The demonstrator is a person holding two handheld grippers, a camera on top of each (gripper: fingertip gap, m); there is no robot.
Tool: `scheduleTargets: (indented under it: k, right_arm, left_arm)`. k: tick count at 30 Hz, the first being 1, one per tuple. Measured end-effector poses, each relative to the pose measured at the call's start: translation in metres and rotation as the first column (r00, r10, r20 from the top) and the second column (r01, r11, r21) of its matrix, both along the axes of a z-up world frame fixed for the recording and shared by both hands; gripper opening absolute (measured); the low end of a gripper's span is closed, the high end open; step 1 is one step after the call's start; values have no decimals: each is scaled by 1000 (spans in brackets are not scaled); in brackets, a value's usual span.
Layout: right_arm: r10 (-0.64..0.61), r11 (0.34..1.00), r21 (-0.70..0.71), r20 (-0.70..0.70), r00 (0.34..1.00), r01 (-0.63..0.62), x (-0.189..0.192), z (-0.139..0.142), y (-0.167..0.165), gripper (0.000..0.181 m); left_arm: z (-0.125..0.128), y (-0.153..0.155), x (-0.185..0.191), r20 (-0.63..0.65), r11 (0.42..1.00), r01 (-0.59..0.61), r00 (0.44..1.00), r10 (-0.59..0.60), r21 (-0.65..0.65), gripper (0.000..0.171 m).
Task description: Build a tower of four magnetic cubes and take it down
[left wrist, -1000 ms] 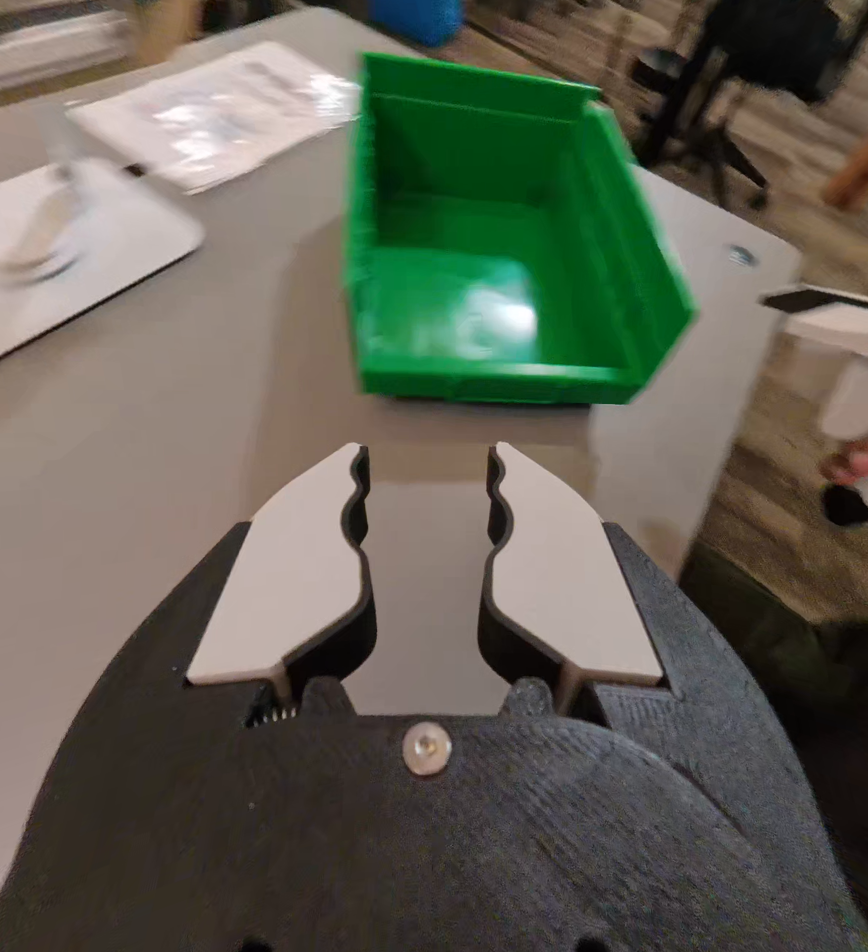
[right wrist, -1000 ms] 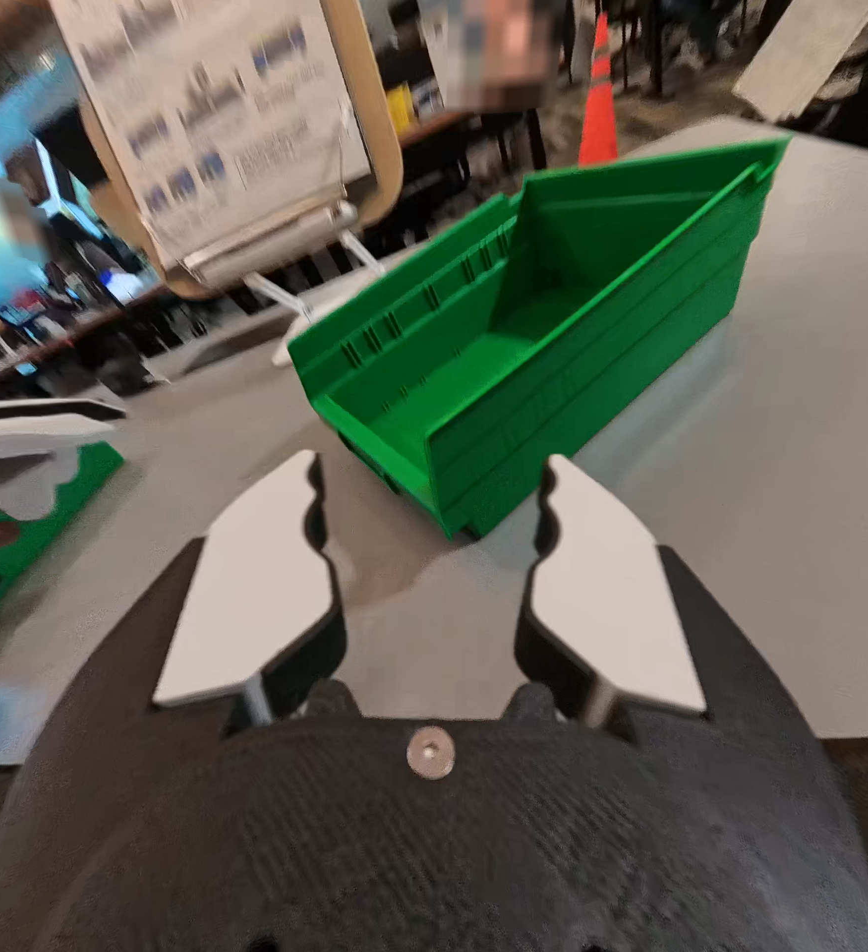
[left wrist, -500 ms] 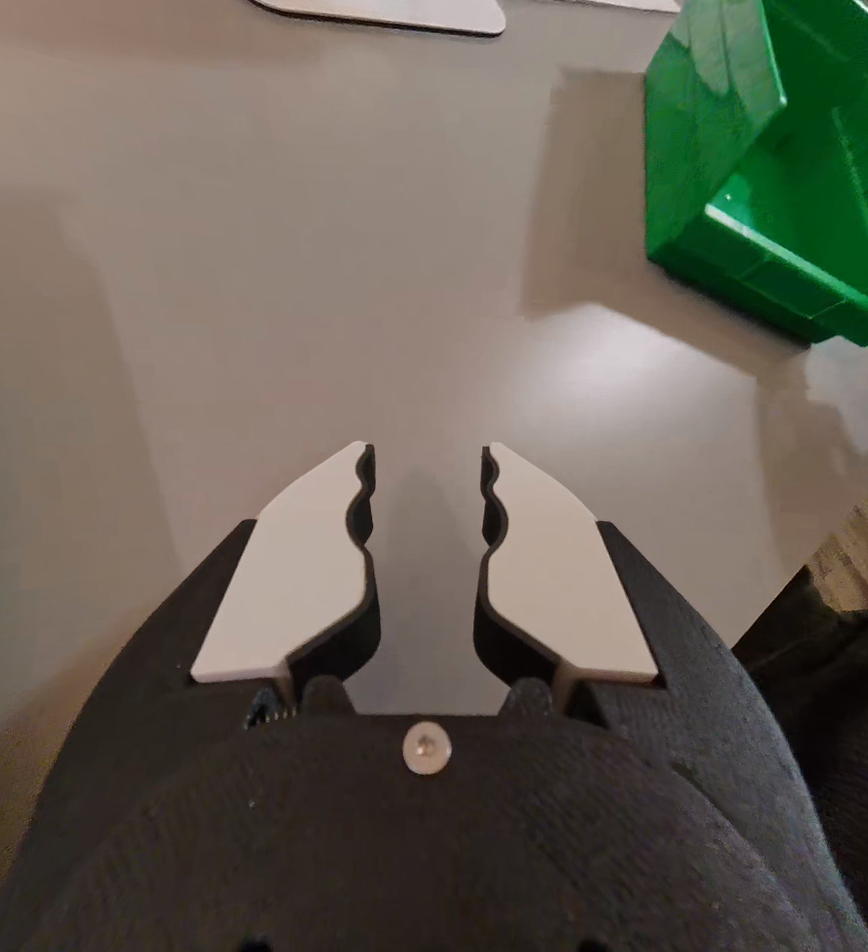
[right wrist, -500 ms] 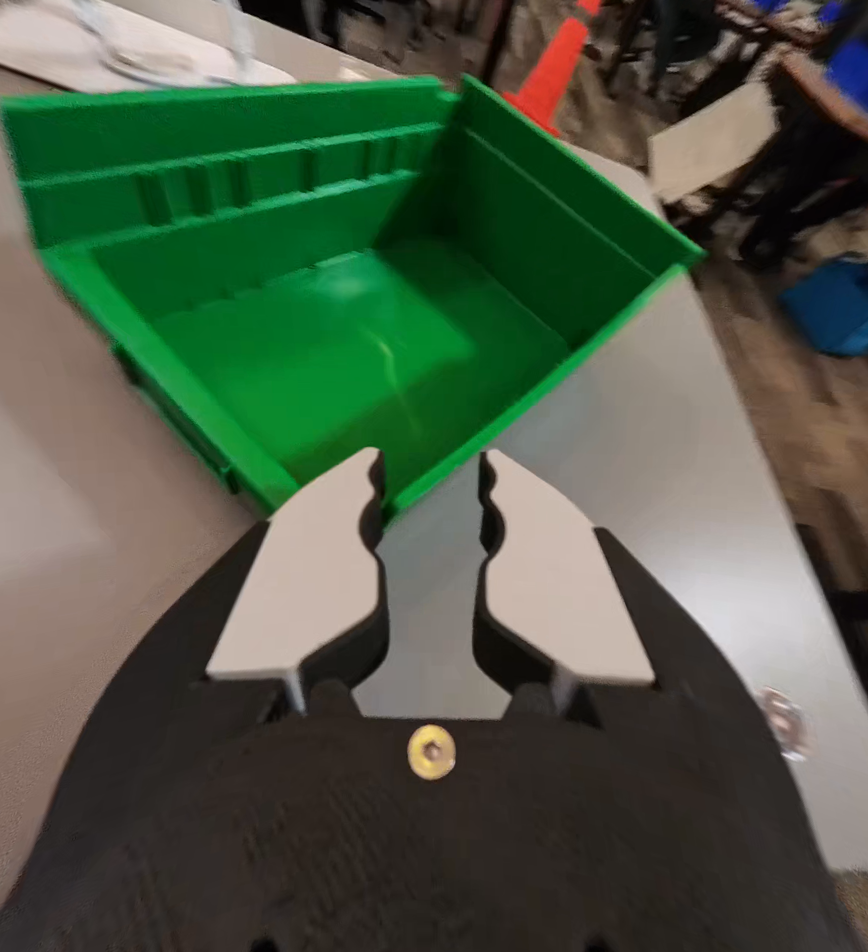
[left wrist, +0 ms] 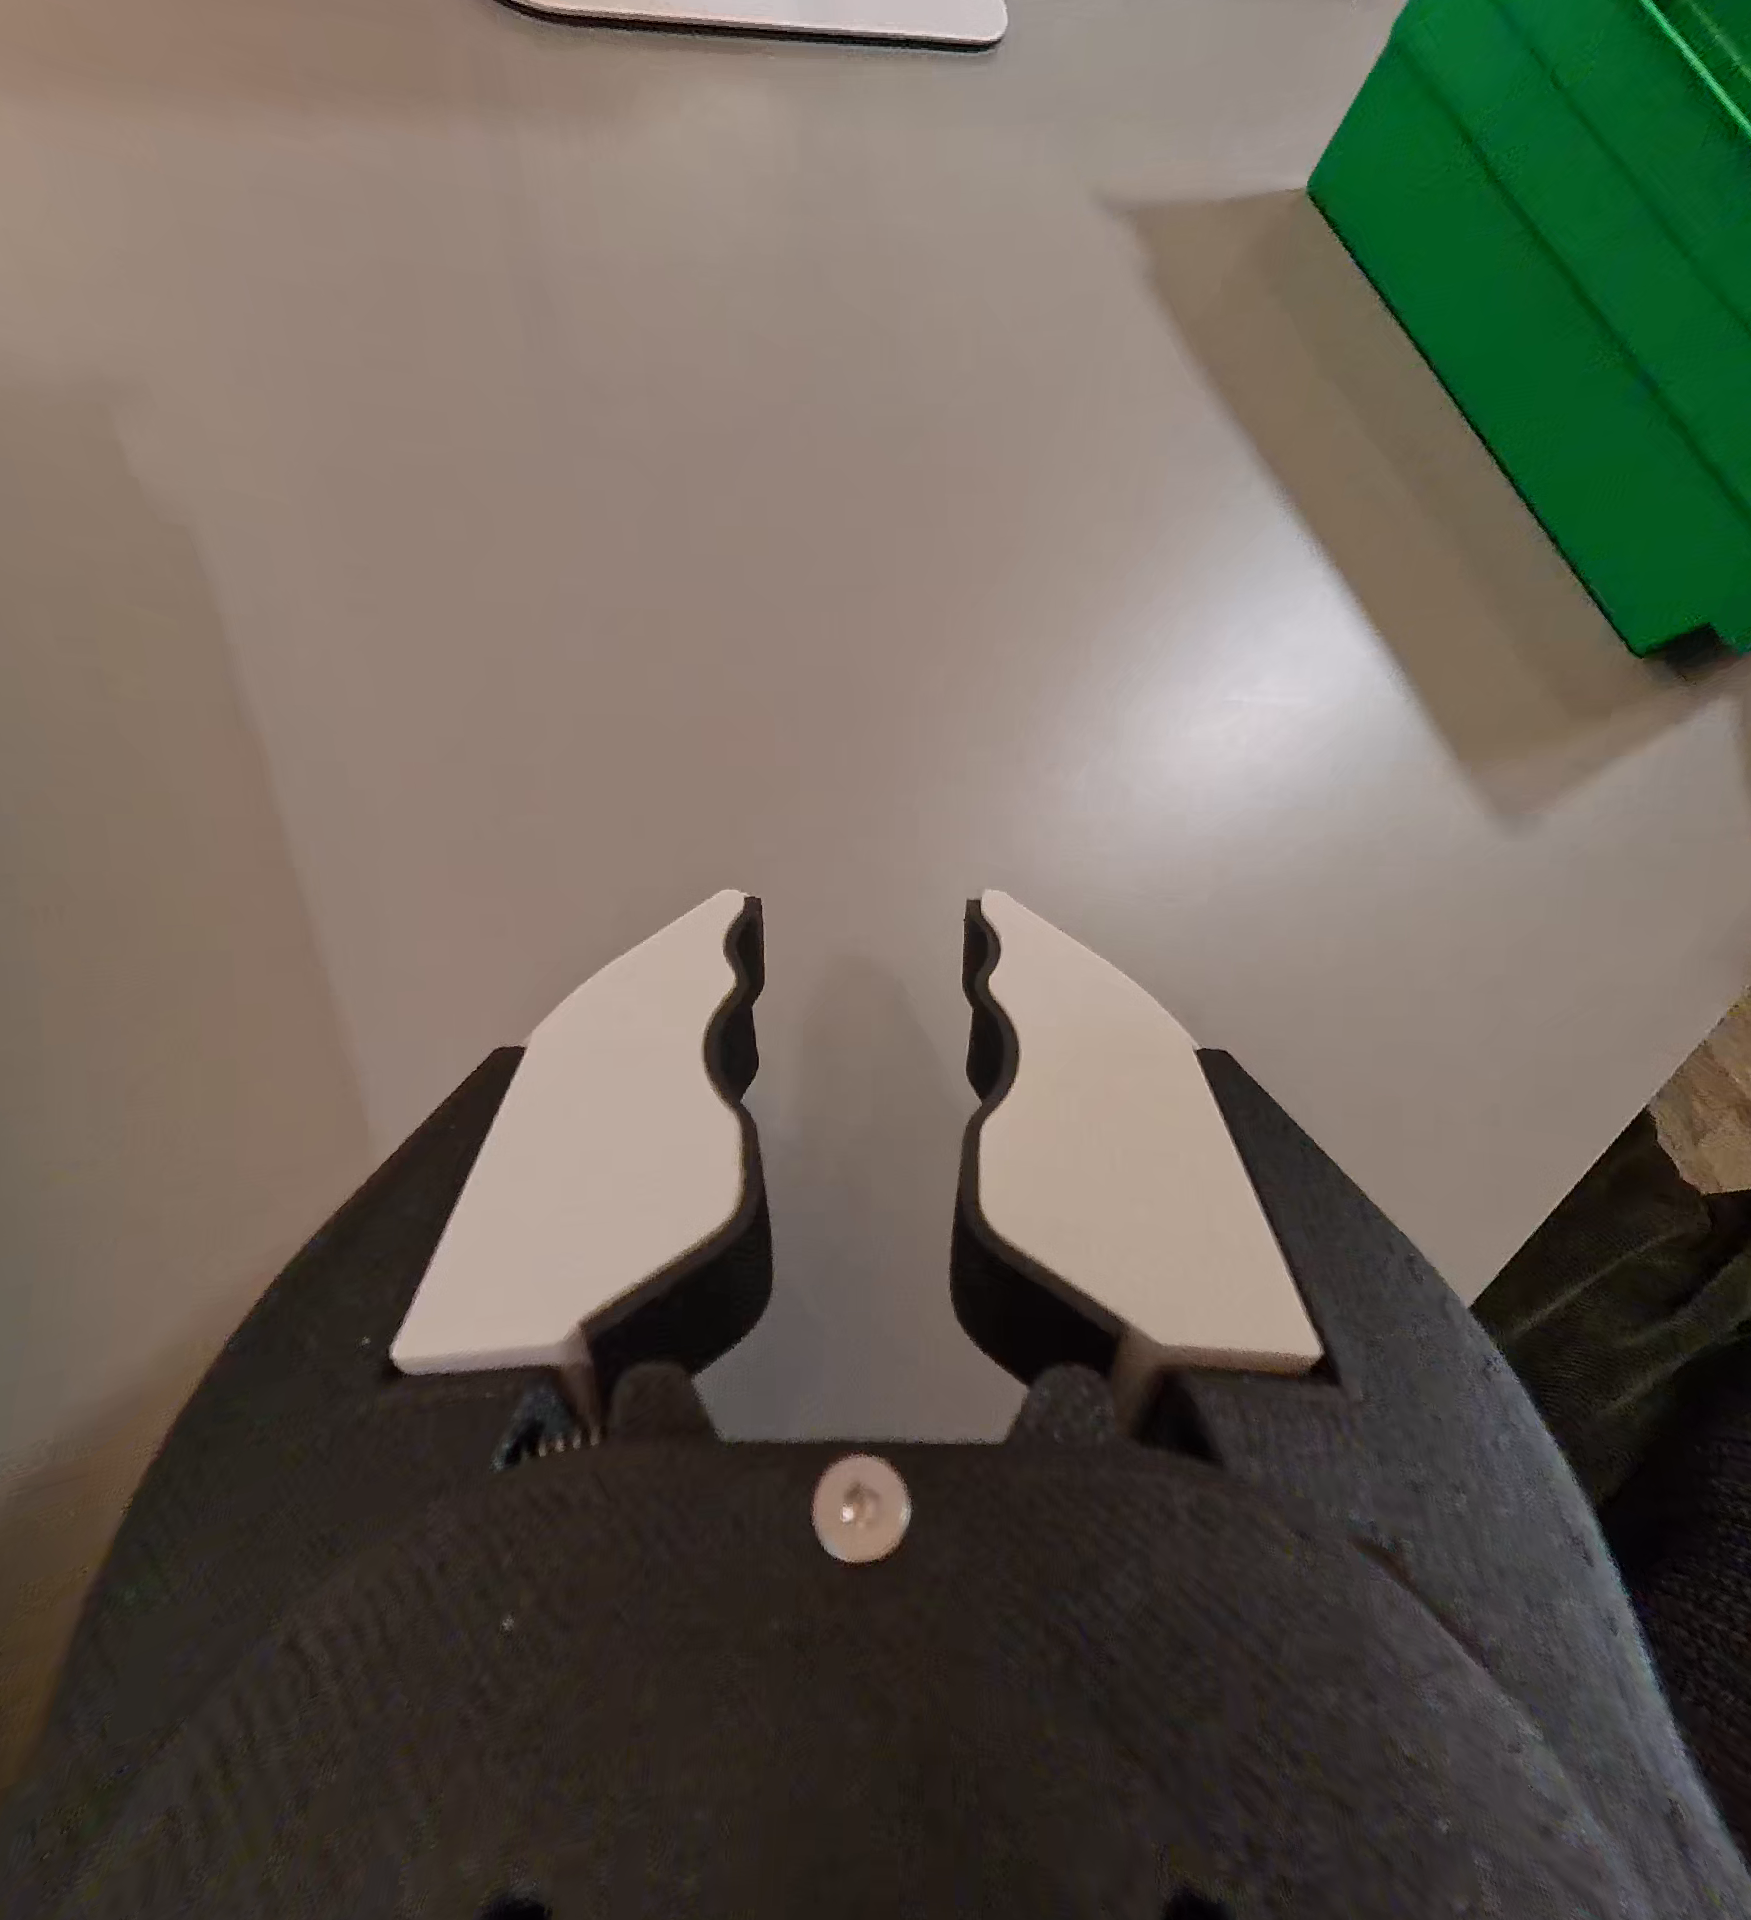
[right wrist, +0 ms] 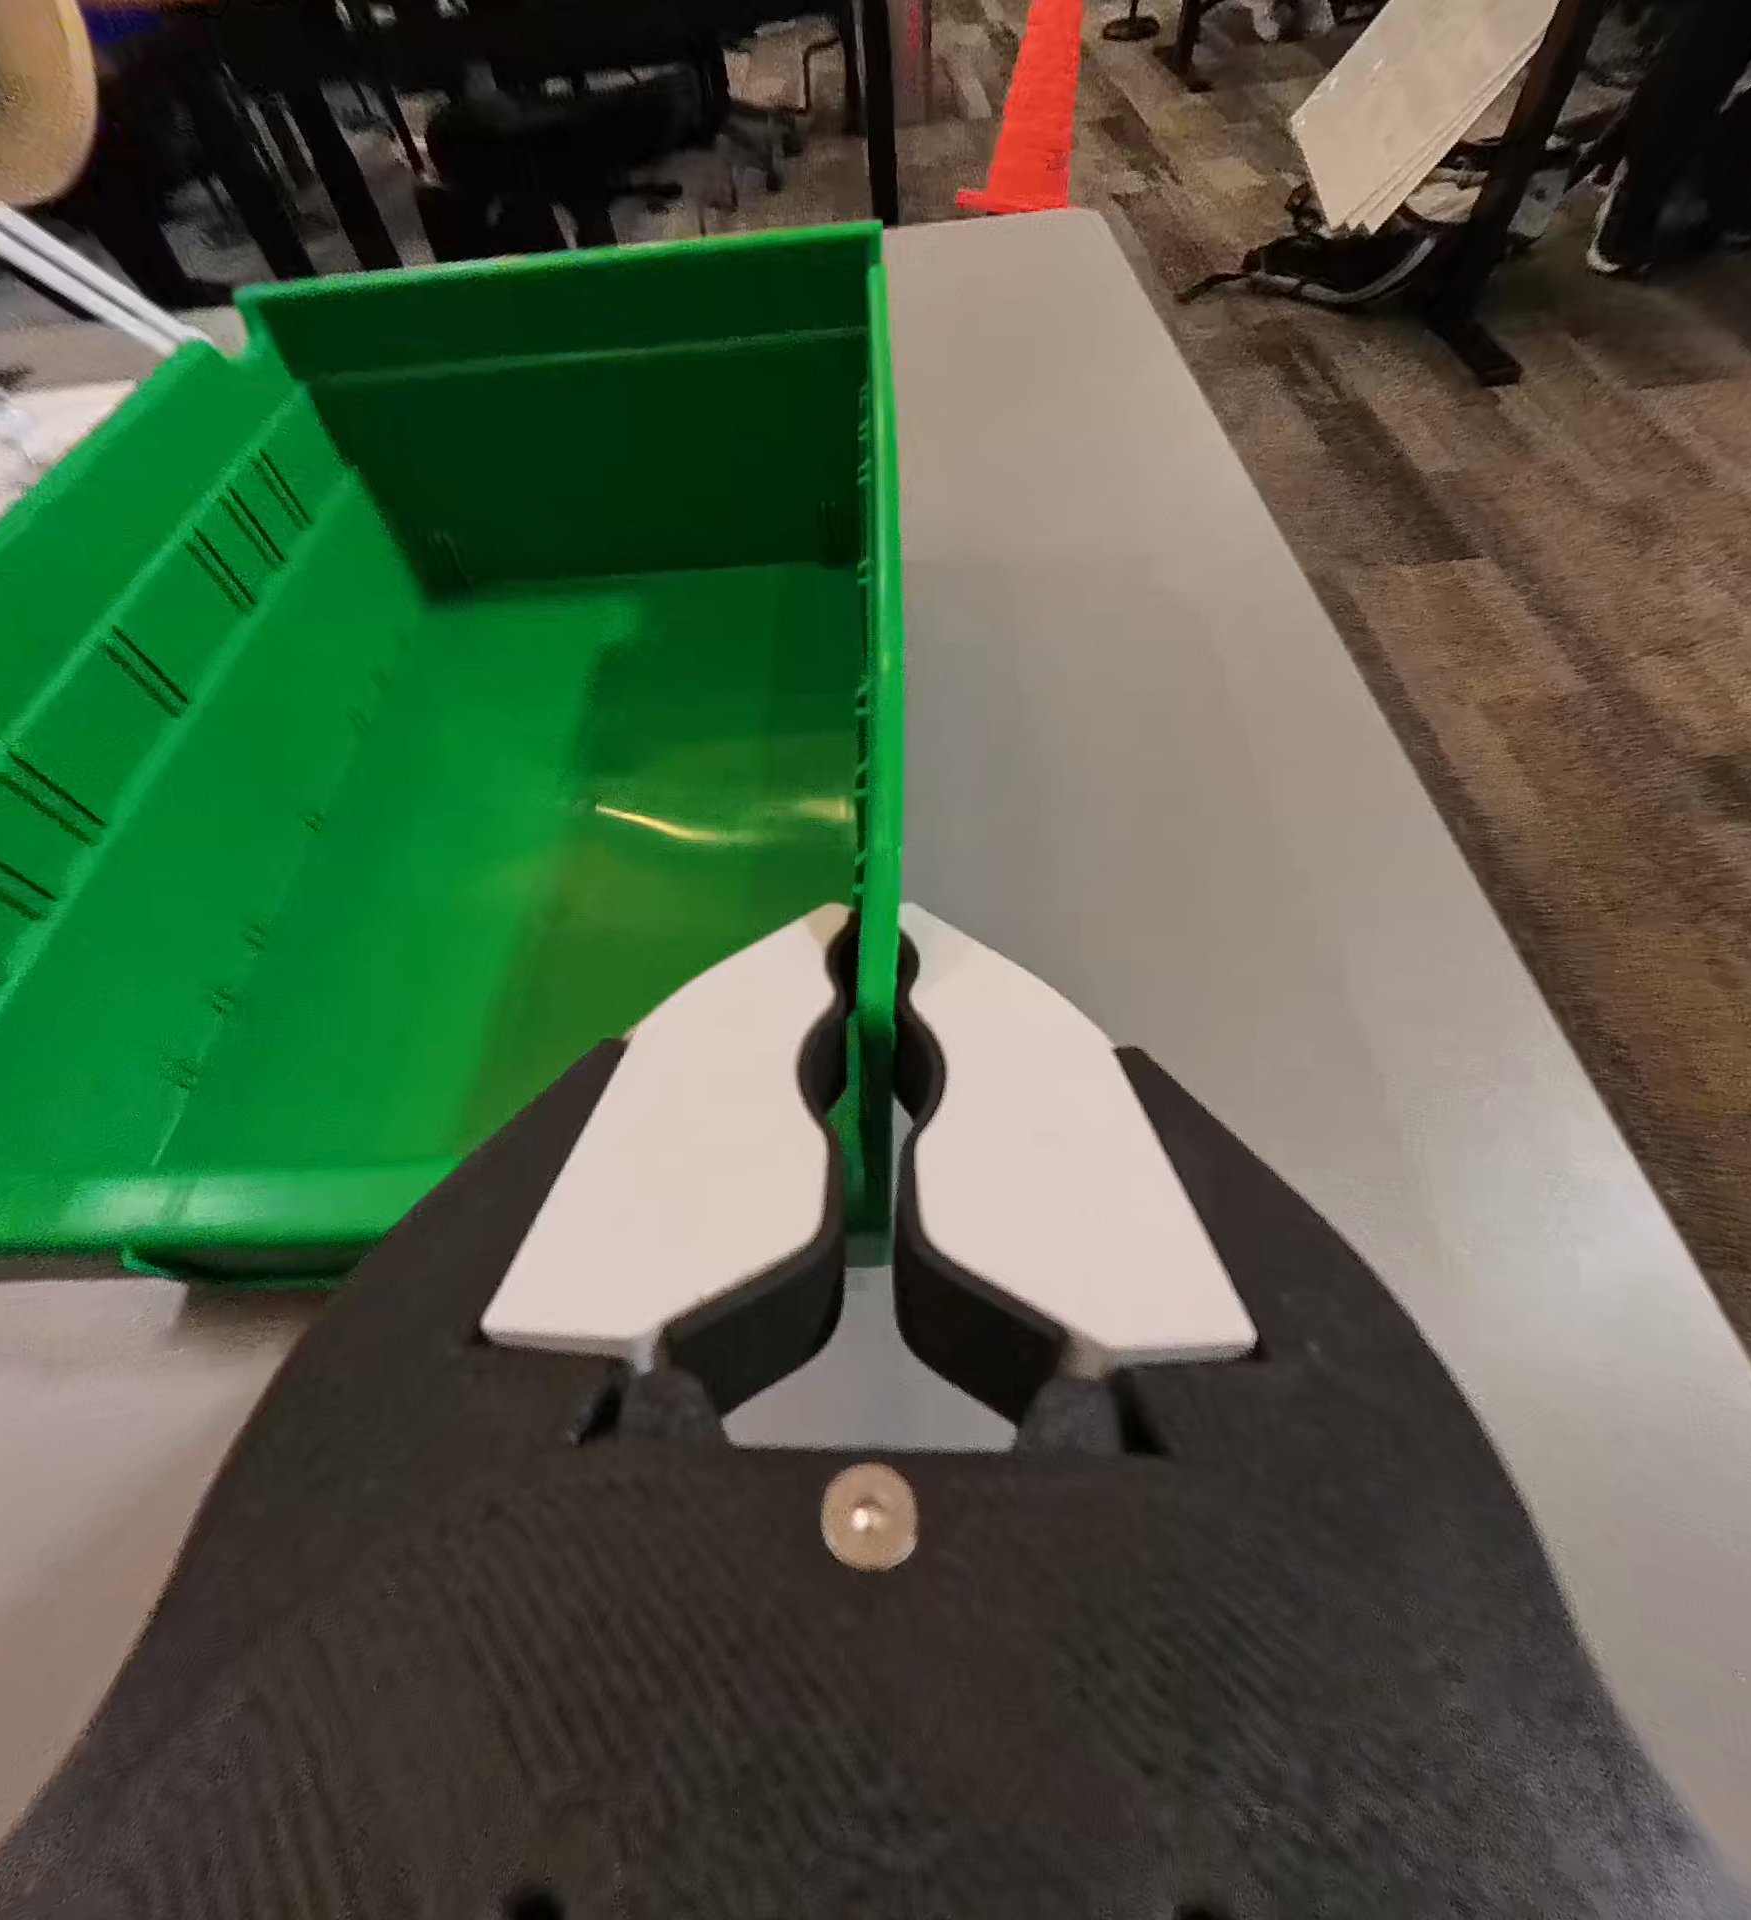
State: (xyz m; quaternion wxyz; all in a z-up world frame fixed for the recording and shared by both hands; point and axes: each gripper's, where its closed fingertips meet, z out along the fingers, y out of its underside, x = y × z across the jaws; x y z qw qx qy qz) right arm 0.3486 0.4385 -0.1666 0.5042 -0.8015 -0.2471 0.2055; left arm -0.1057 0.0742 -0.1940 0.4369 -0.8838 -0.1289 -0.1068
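A green plastic bin (right wrist: 414,790) stands empty on the grey table (right wrist: 1110,727). My right gripper (right wrist: 873,920) is shut on the bin's right side wall, one finger inside the bin and one outside. In the left wrist view the bin (left wrist: 1598,312) shows at the upper right, seen from outside. My left gripper (left wrist: 863,909) is open and empty, hovering over bare table (left wrist: 642,520) to the left of the bin.
A white flat board (left wrist: 767,16) lies at the table's far edge. The table's right edge (right wrist: 1453,935) drops to a wood-pattern floor. An orange cone (right wrist: 1032,104), chairs and a leaning white panel (right wrist: 1411,114) stand beyond the table. Dark cloth (left wrist: 1681,1351) shows at the lower right. The left gripper's tips are roughly 60 cm from the right gripper's.
My right gripper has closed in on the bin and shut on its right wall. My left gripper has swung left, away from the bin, and stays open.
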Motion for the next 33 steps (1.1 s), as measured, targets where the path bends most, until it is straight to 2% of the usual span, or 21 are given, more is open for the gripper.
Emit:
scheduleTargets:
  k: [2,5,6,7,8,9,11,13,15,17,19,22,24,25,27,29,30,31,32,33]
  right_arm:
    - [5,1000,-9,-27,1000,-6,7,0,1,4]
    - [-23,1000,-13,24,999,23,13,0,1,5]
    - [-71,997,3,50,996,71,17,1,4,11]
    - [-152,988,46,65,986,149,26,7,10,28]
    - [-227,970,105,57,972,221,35,18,14,45]
    - [-277,950,157,28,960,269,42,33,15,54]
    - [-318,905,263,-98,943,333,49,74,7,64]
    - [-265,839,400,-290,920,368,44,123,-14,65]
    - [-186,757,504,-445,876,416,29,158,-39,74]
    - [-101,740,557,-462,881,377,-8,168,-61,72]
    - [-3,770,587,-390,921,251,-62,166,-78,62]
    - [174,814,577,-359,917,72,-137,161,-110,56]
    - [304,822,568,-355,884,-55,-178,159,-136,37]
    - [331,823,561,-341,880,-92,-193,158,-145,28]
    - [320,814,570,-285,904,-108,-210,155,-152,21]
    - [225,802,595,-207,952,-60,-215,150,-143,22]
    - [143,815,579,-146,979,-32,-215,140,-130,35]
    - [73,841,540,-63,995,-27,-217,122,-116,51]
    - [37,872,488,21,999,-43,-221,100,-103,55]
    - [46,903,422,85,995,-78,-227,78,-95,54]
  left_arm:
    - [-1,2,0,2,1000,3,1000,-3,-2,37]
    - [-1,4,0,4,1000,7,1000,-7,-2,37]
    - [-1,4,1,3,1000,7,1000,-7,-3,37]
    - [-1,4,0,-1,1000,5,1000,-5,-4,37]
    - [-1,3,-3,-13,1000,-16,1000,16,-7,40]
    - [0,3,-10,-39,998,-55,998,54,-8,45]
    - [8,0,-24,-118,993,-121,985,122,20,50]
    - [24,-2,-33,-191,985,-155,967,167,80,50]
    - [38,-10,-46,-272,969,-217,931,242,119,50]
    - [61,-28,-73,-386,913,-364,828,407,183,50]
    - [93,-49,-90,-440,845,-444,721,535,299,51]
    - [128,-74,-98,-472,787,-446,633,614,426,55]
    - [130,-90,-107,-505,775,-471,588,632,422,55]
    - [126,-97,-112,-519,776,-485,577,631,403,55]
    - [116,-109,-119,-490,768,-514,592,640,383,52]
    - [107,-115,-121,-413,769,-524,650,638,366,51]
    - [103,-117,-119,-380,779,-518,681,626,354,50]
    - [100,-117,-113,-346,808,-479,735,583,344,40]
    - [102,-121,-111,-312,802,-482,748,586,352,52]
    - [106,-128,-112,-291,783,-494,740,607,377,52]
